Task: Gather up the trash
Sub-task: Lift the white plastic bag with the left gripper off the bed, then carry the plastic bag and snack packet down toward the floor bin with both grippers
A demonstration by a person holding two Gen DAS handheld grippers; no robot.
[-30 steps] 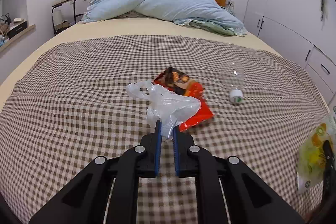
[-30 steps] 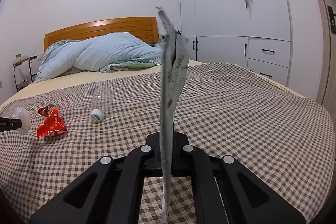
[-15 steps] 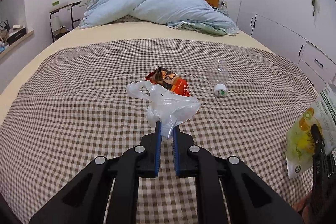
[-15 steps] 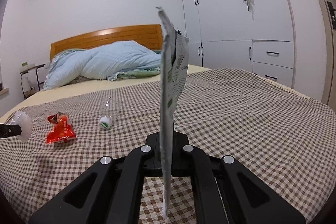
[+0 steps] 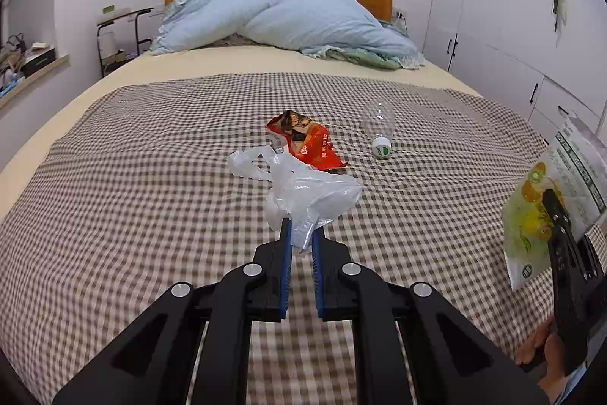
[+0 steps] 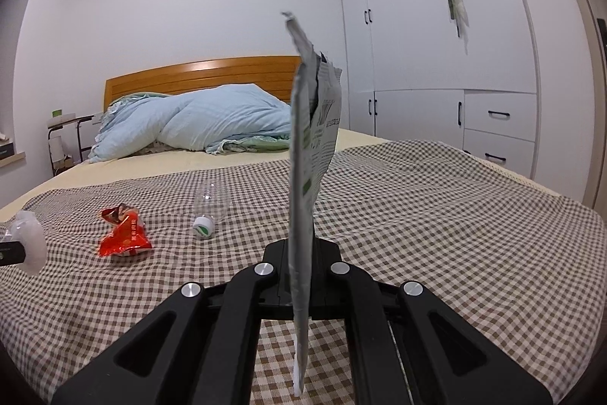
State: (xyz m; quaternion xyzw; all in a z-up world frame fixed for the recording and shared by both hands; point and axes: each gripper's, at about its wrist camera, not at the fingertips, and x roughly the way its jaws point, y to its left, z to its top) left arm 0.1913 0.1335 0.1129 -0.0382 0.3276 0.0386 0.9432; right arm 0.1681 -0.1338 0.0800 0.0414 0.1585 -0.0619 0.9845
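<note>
The right gripper [image 6: 301,253] shows its flat snack packet [image 6: 309,154] edge-on, print unreadable; the left wrist view reveals its yellow-green face. Jaws pinch it upright. The left gripper [image 5: 301,234] nips a crumpled clear plastic bag [image 5: 299,188] above the checked bedspread [image 5: 132,196], where a red wrapper [image 5: 307,143] and empty bottle [image 5: 377,124] lie.
</note>
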